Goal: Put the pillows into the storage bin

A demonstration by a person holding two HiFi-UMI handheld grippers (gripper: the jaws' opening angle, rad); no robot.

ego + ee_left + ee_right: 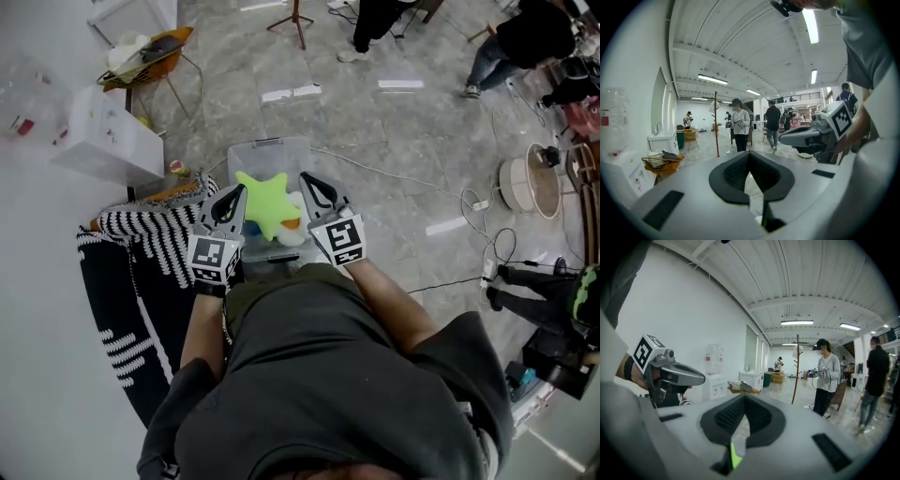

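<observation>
- Left gripper [749,155]: fingers [733,174] closed tip to tip with nothing between them; the left gripper view looks past them across the room, roughly level.
- Right gripper [744,397]: fingers [725,416] likewise pressed together and empty. A sliver of green shows through the gap beneath them in the right gripper view.
- Both grippers, head view: held side by side, well apart from each other. Each appears at the edge of the other's gripper view.
- Storage bin [267,146]: clear plastic, standing on the floor [394,150] directly below and slightly ahead of both sets of fingertips.
- Green star pillow [262,199]: lying inside the storage bin, on top of other soft items. It is seen in the gap between the left fingers and the right fingers, beneath them, with neither gripper holding it.
- Striped pillow [150,234]: black and white, on the floor outside the bin, to the outer side of the left fingers and below them.
</observation>
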